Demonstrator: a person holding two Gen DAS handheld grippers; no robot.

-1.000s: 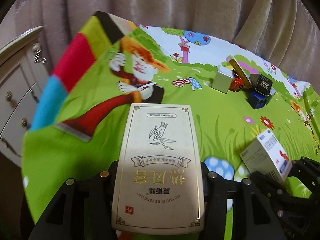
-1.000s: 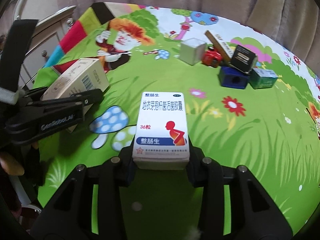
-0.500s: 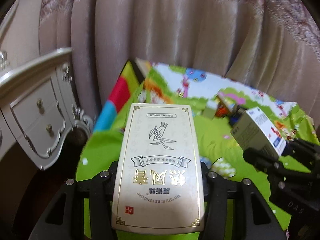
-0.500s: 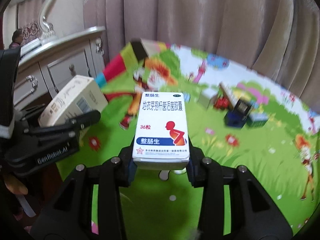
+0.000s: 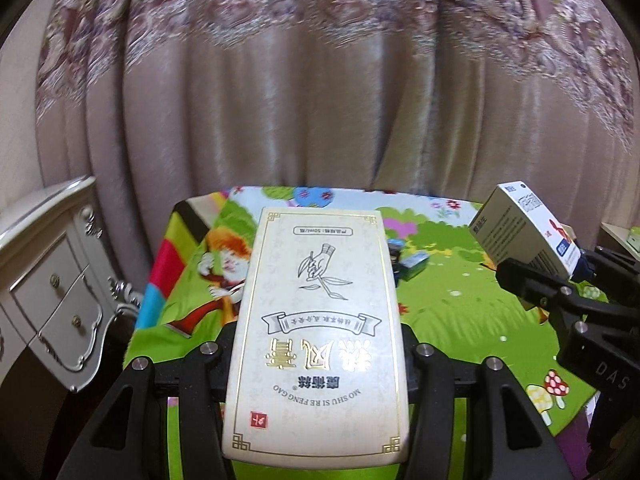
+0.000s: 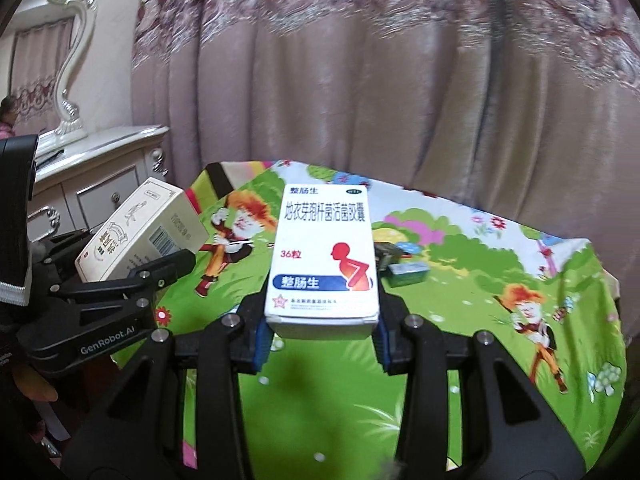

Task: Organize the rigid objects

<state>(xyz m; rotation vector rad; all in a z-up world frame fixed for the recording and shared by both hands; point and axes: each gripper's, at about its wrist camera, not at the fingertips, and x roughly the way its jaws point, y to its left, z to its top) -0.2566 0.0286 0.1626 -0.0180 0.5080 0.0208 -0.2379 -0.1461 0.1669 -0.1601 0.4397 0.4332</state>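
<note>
My left gripper (image 5: 316, 344) is shut on a tall cream box with gold lettering (image 5: 316, 312), held in the air above the near edge of the table. In the right wrist view this cream box (image 6: 140, 232) and the left gripper (image 6: 160, 272) show at the left. My right gripper (image 6: 322, 332) is shut on a white medicine box with a red figure (image 6: 324, 256), also lifted. From the left wrist view the medicine box (image 5: 520, 228) and the right gripper (image 5: 532, 276) sit at the right edge. A small green box (image 6: 408, 274) and a dark item (image 6: 386, 254) lie on the table behind.
The table wears a bright cartoon cloth (image 6: 460, 320) (image 5: 460, 304). A white carved dresser (image 5: 52, 280) (image 6: 100, 176) stands close at the left. A pink curtain (image 5: 320, 100) hangs just behind the table. A hand (image 6: 36, 388) shows under the left gripper.
Both grippers have risen and drawn back from the table, each keeping its box. The views have tilted up, so the curtain fills the top and the small items look farther off.
</note>
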